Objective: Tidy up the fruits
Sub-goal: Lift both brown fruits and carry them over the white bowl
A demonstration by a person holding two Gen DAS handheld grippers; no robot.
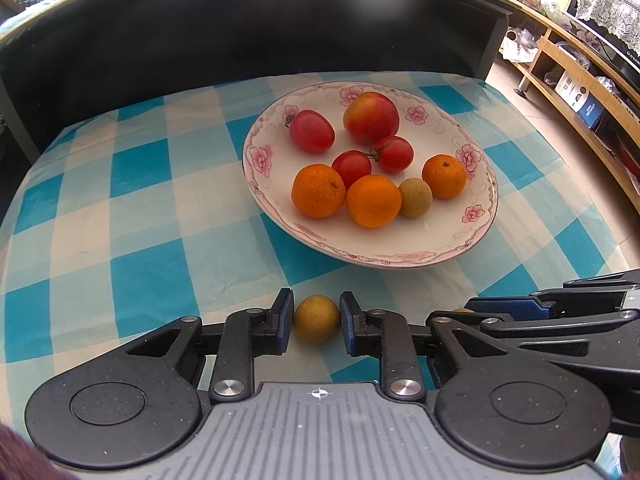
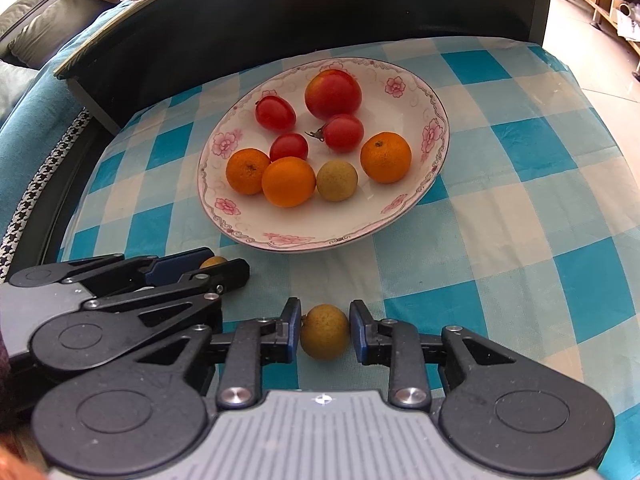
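Jaws of both downward-tilted grippers, left gripper [image 1: 316, 322] and right gripper [image 2: 325, 330], apparently each clamp a longan.

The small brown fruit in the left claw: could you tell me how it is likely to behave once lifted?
The small brown fruit looks round, so it would probably roll if released on the cloth. Its small size suggests it is light. The left claw meets it at two narrow spots, so it may slip.

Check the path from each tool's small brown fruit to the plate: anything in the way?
Nothing visible. Only bare checked cloth lies between the left tool, the right tool and the plate. Its near side holds oranges, with free space along the rim.
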